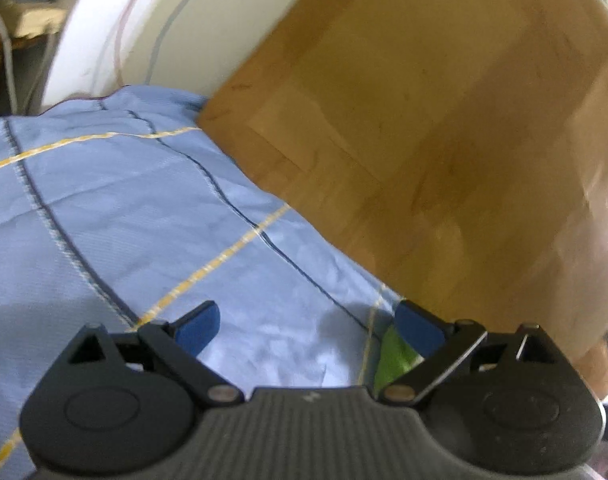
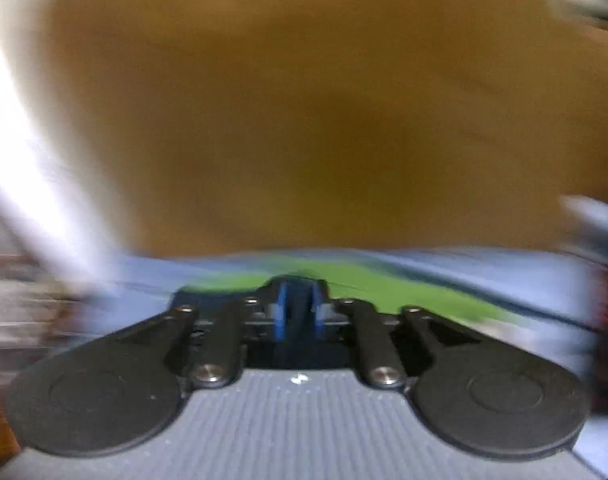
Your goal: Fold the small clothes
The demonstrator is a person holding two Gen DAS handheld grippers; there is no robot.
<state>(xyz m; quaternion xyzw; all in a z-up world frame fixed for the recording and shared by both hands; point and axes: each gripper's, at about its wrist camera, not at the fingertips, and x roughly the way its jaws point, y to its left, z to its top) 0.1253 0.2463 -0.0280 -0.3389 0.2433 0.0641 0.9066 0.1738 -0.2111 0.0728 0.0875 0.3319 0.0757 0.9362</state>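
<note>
Left gripper [image 1: 307, 326]: a ribbed dark grey body with a tiny pale mark at its top edge, flanked by two black rounded housings, each bearing a pressed-in circle. Black link bars pivot on silver pins, with small triangular cut-outs farther out. The fingers [image 1: 198, 326] end in bright blue pads. Right gripper [image 2: 300, 312], blurred: the same ribbed grey body, lighter here, black round housings, silver screw heads on the link bars, blue pads at the tips.
</note>
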